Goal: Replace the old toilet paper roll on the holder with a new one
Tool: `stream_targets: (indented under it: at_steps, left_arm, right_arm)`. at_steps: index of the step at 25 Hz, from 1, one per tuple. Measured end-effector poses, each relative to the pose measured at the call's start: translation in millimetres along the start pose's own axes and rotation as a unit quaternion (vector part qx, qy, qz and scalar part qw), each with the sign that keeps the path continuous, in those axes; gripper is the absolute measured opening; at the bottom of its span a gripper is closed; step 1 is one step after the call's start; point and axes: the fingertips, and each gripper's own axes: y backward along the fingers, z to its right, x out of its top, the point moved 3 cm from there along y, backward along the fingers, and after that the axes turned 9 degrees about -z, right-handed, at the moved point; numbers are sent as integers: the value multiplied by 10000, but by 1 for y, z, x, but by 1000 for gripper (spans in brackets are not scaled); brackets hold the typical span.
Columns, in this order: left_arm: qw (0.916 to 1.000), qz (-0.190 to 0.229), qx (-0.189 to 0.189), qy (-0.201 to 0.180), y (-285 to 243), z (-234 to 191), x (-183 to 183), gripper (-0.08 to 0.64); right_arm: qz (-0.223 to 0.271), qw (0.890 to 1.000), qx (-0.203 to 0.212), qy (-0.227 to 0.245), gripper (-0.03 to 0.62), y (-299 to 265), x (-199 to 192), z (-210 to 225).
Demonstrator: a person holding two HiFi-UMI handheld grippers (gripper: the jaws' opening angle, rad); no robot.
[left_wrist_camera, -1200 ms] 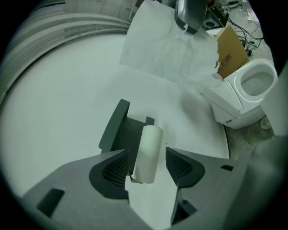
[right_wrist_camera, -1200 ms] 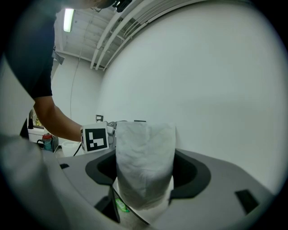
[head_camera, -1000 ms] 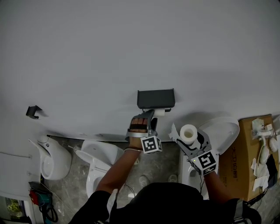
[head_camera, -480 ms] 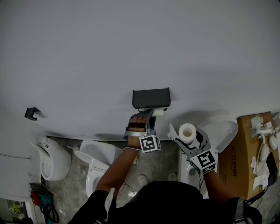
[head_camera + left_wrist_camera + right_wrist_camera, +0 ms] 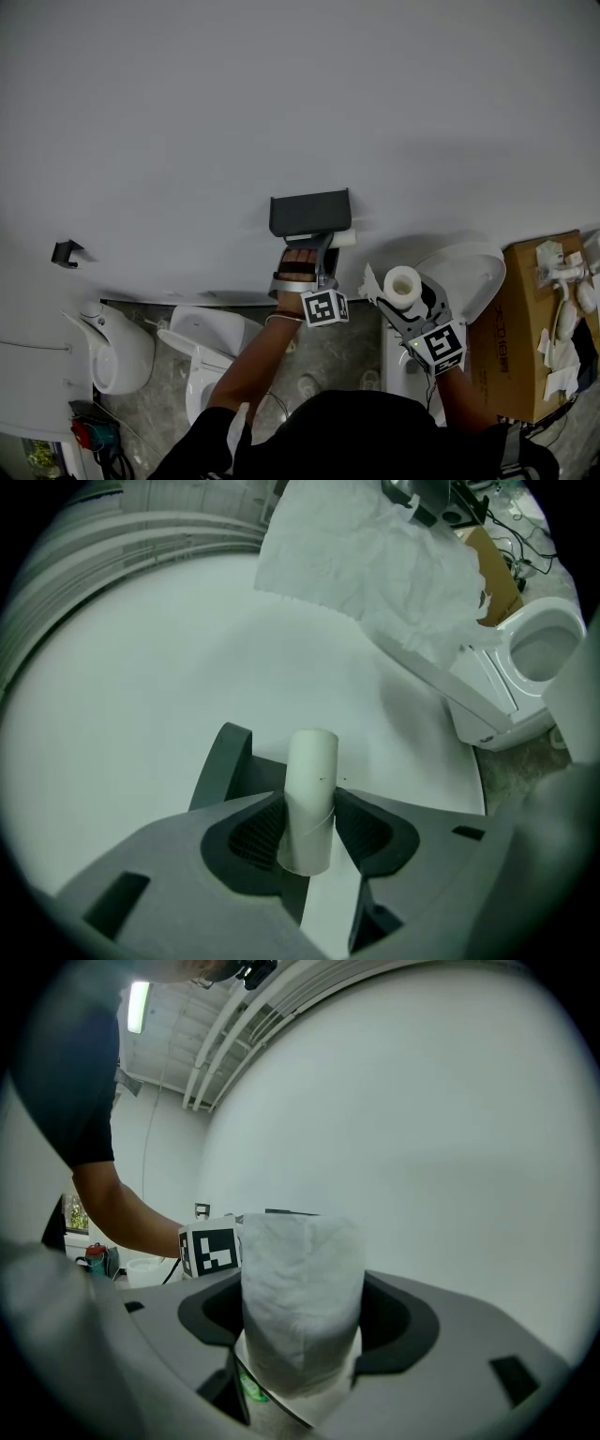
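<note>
The dark grey holder (image 5: 309,214) is fixed to the white wall. Just below it, my left gripper (image 5: 321,248) has its jaws pinched on the bare old cardboard tube (image 5: 343,239); they have just been closing on it. In the left gripper view the tube (image 5: 311,761) stands upright between the pads of my left gripper (image 5: 306,808). To the right, my right gripper (image 5: 409,305) is shut on the full new roll (image 5: 404,284), held away from the wall. The right gripper view shows the new roll (image 5: 302,1279) filling the right gripper's (image 5: 300,1321) jaws.
A loose paper tail (image 5: 375,560) of the new roll hangs in the left gripper view. Below stand a toilet (image 5: 211,337), a urinal (image 5: 112,347), a toilet lid (image 5: 469,272) and a cardboard box (image 5: 534,319). A small black hook (image 5: 66,251) sits on the wall at left.
Relative to the holder, my left gripper and the tube have shifted right, so the tube's end now pokes past the holder's right edge. The right gripper with the roll has barely moved.
</note>
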Motion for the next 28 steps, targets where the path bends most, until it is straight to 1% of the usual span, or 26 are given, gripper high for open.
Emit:
stream_targets:
  at_steps: [5,9,18,20,23,25,28]
  left_arm:
    - [9999,108,-21,-81,-5,4,18,169]
    - [9998,189,-40,-106,-9,6,32,169]
    - [9985,523,7,151,-3,6,59,169]
    - [9972,678,66,310,4,2,65,169]
    - [9922,997,135,734,18,-7,70,169]
    - [9874,1164,157,1064,29,-14,71,169]
    - [9779,1363,187,1574,42,-23,70,169]
  right_arm:
    - [-60,9999,-103,-110,310,9,-12,12]
    - [-37,9995,-296,-126,310,17,-14,24]
    - [-114,9983,-518,-237,311,29,-21,38]
    - [-106,9981,-558,-234,310,31,-20,40]
    - [-87,9980,-584,-243,310,28,-19,40]
    - [-83,9980,-577,-249,310,27,-18,39]
    - [-97,9981,-572,-211,310,26,-14,37]
